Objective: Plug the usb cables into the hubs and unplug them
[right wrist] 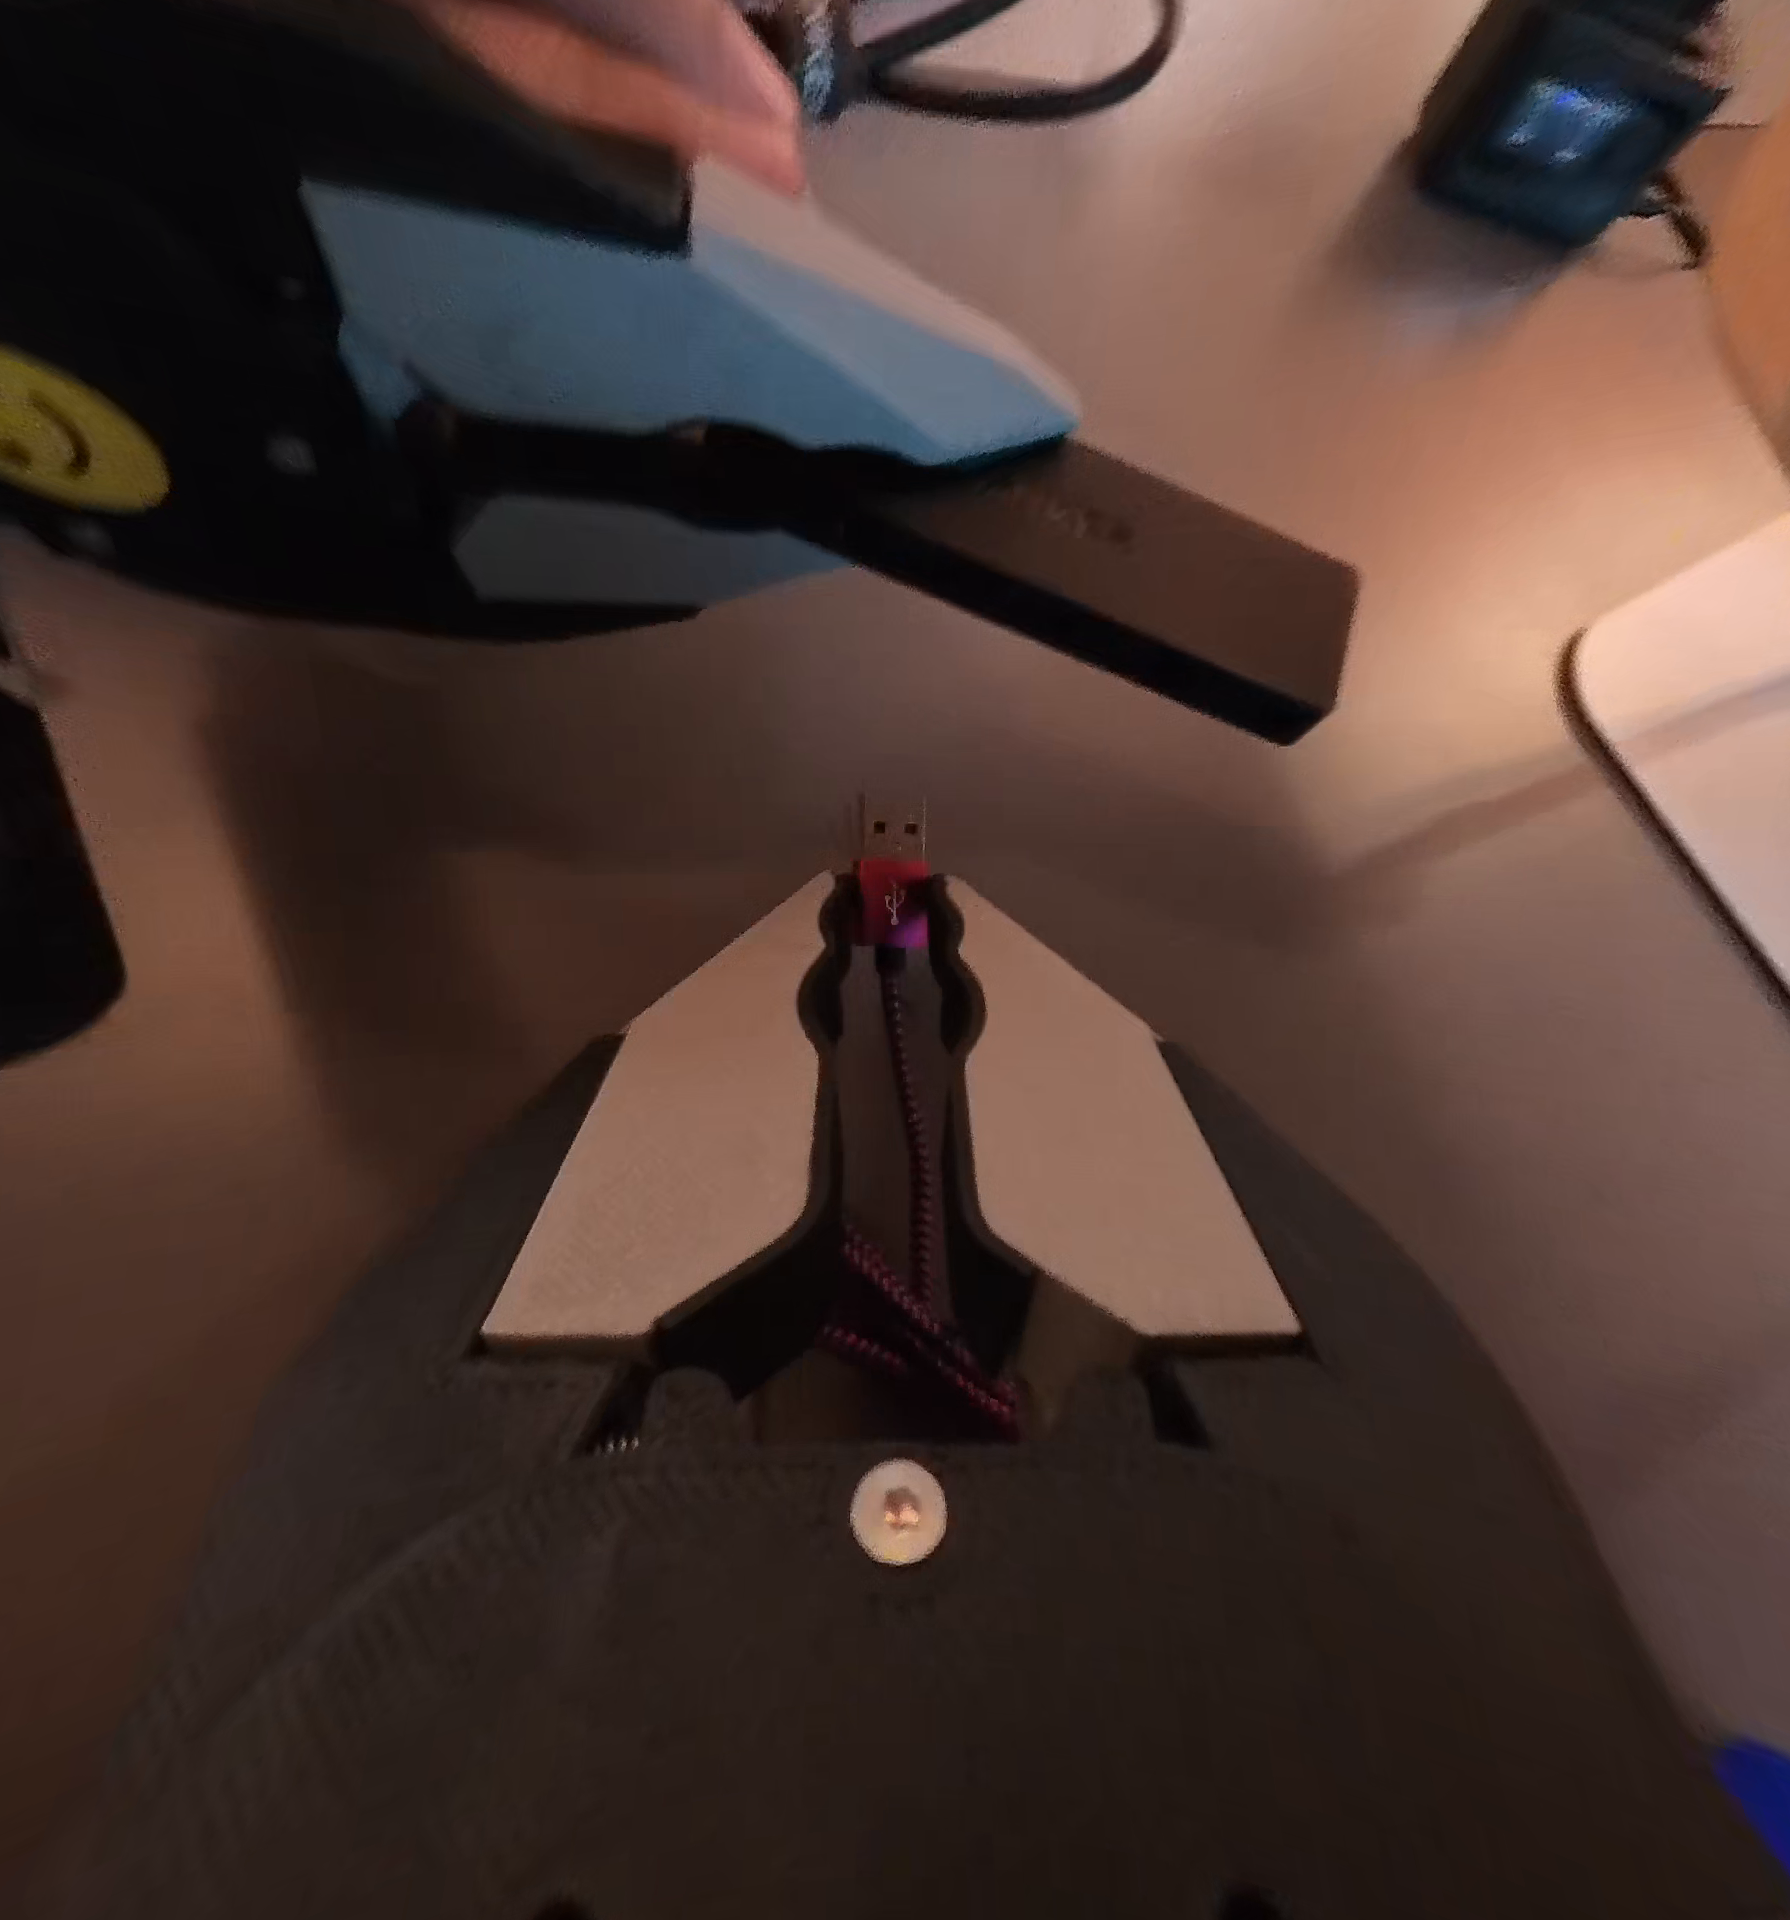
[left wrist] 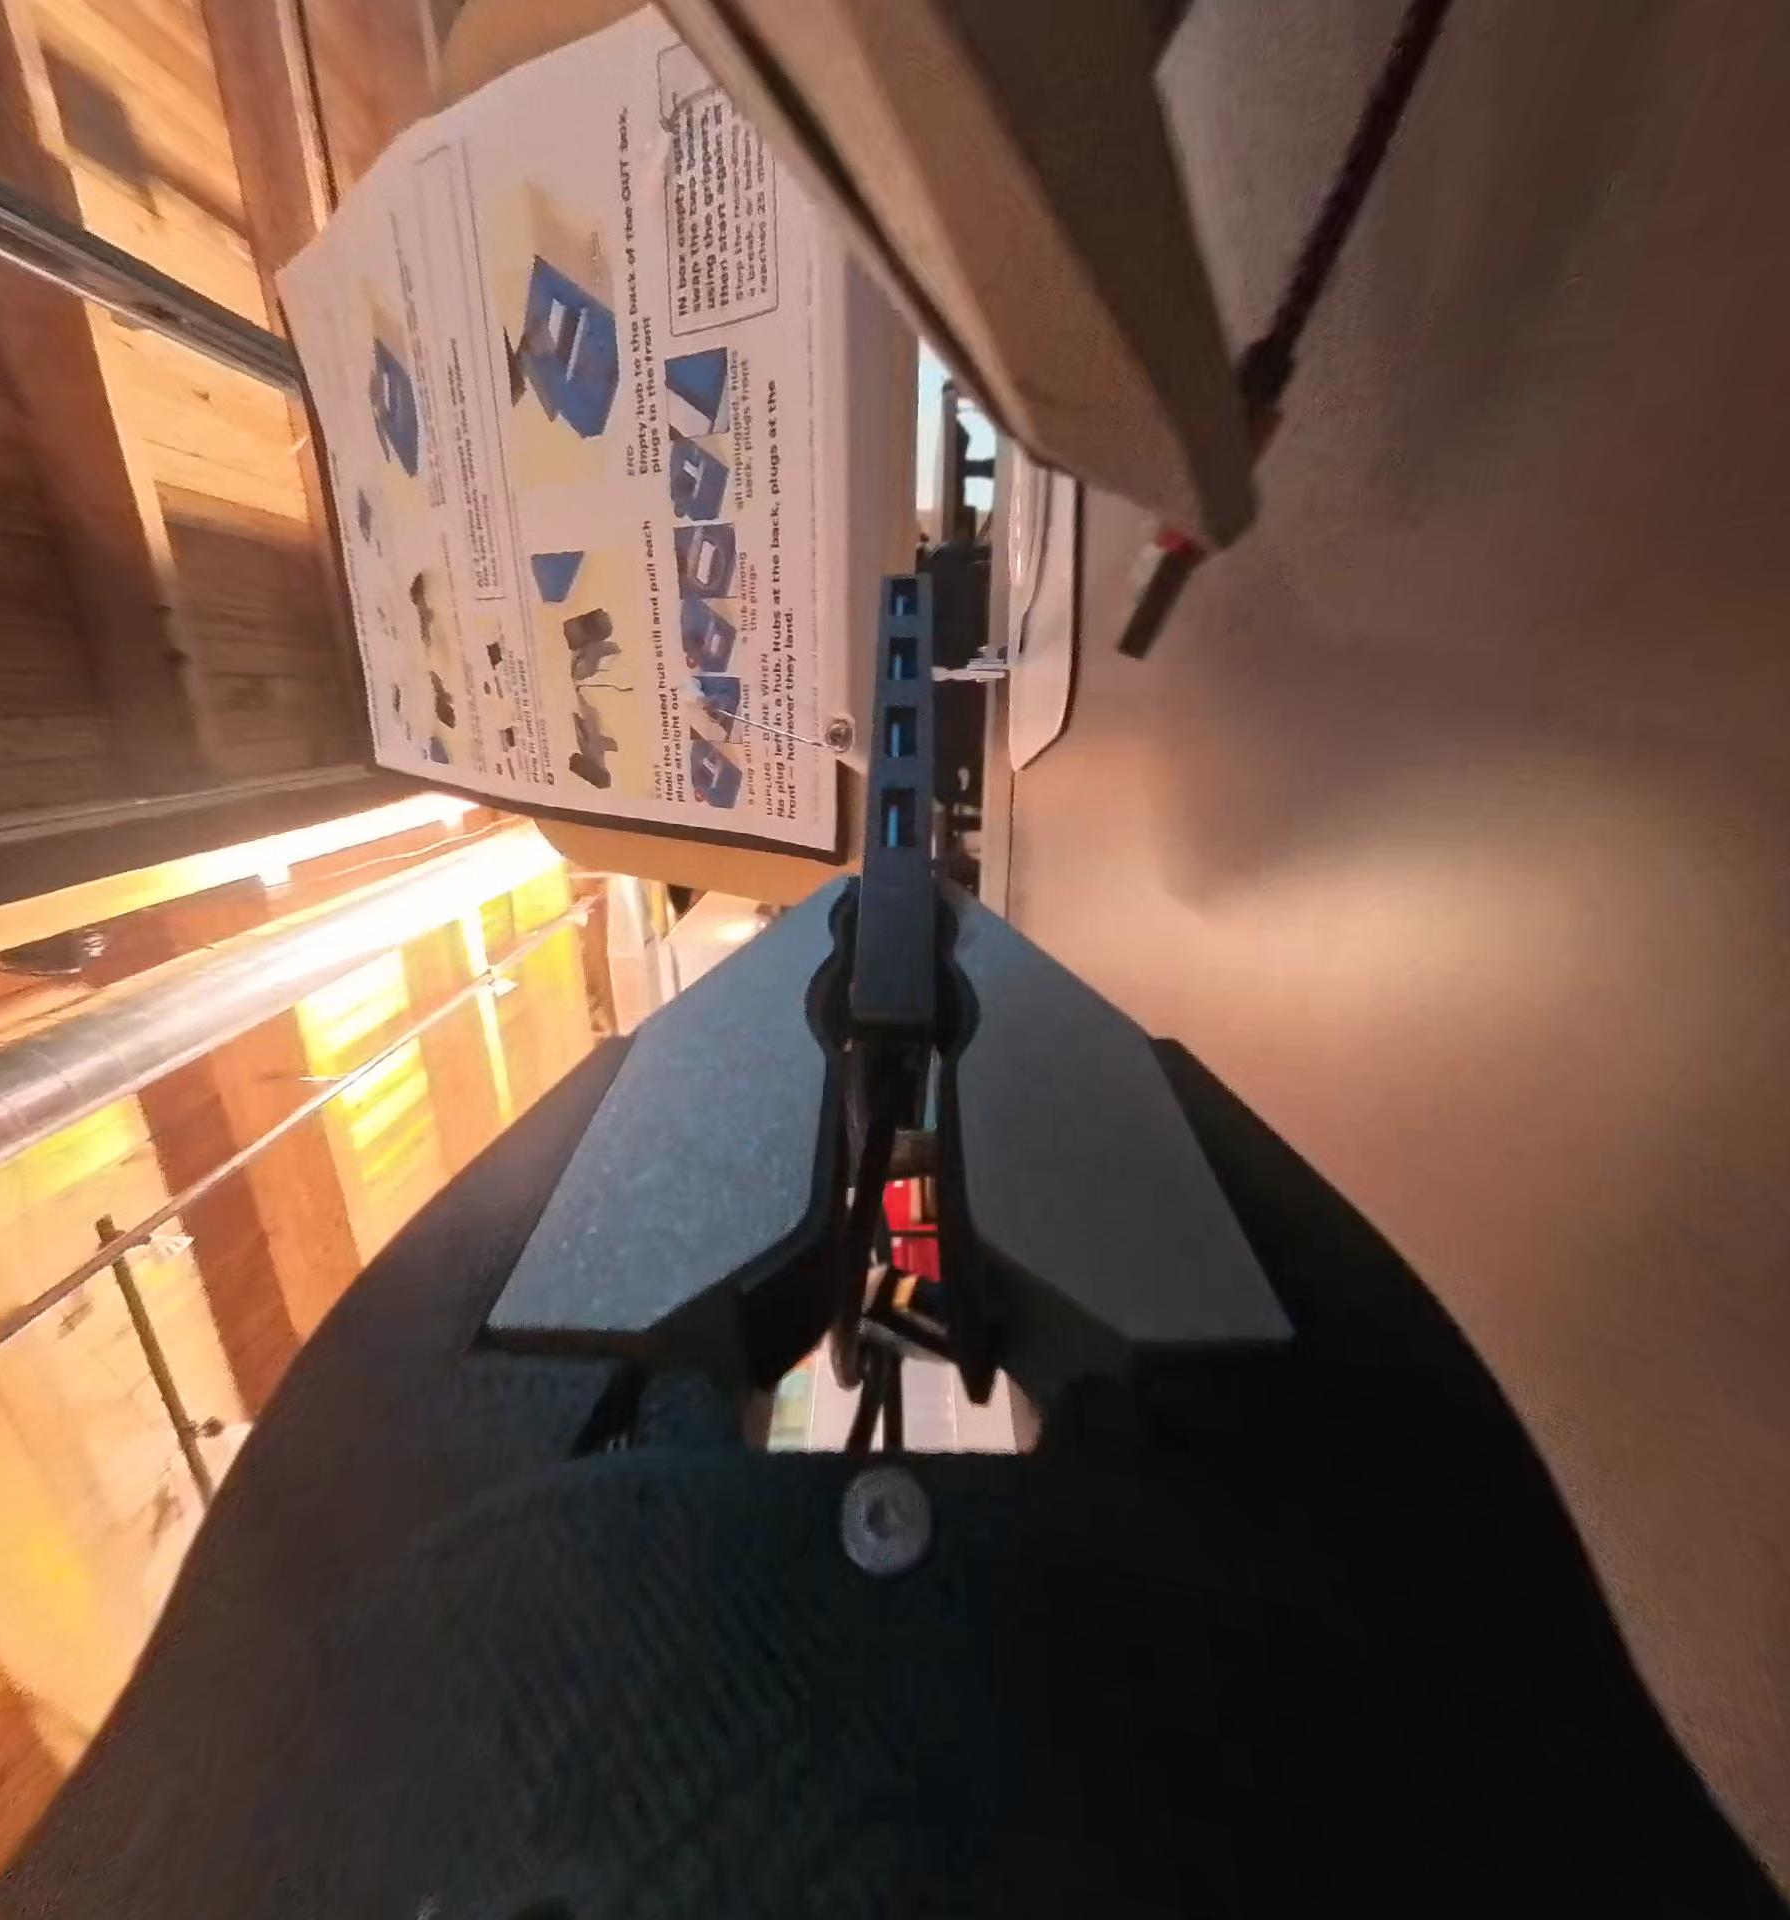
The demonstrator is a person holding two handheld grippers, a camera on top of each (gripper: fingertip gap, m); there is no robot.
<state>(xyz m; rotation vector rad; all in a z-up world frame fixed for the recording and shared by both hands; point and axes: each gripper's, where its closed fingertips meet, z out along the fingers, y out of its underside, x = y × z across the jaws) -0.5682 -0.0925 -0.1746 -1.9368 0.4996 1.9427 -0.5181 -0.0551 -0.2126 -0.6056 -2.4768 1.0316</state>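
My left gripper (left wrist: pixel 893 935) is shut on a black USB hub (left wrist: pixel 901 748), held in the air and rolled sideways; its row of blue ports faces left and all look empty. The same hub (right wrist: pixel 1109 603) shows in the right wrist view, sticking out of the left gripper (right wrist: pixel 870 488) with its pale blue fingers (right wrist: pixel 662 343). My right gripper (right wrist: pixel 891 914) is shut on a red USB plug (right wrist: pixel 891 883) with a braided red-black cable (right wrist: pixel 912 1247) running back between the fingers. The metal tip points up at the hub, a short gap below it.
A cardboard box (left wrist: pixel 1026 260) with a printed instruction sheet (left wrist: pixel 579 468) stands beyond the hub. The beige table (right wrist: pixel 1390 1039) lies below. A white tray (right wrist: pixel 1722 748) sits at the right, a dark device (right wrist: pixel 1556 125) and black cables (right wrist: pixel 1026 73) at the far side. To the dark device (right wrist: pixel 1556 125): left tips about 30 cm, right tips about 35 cm.
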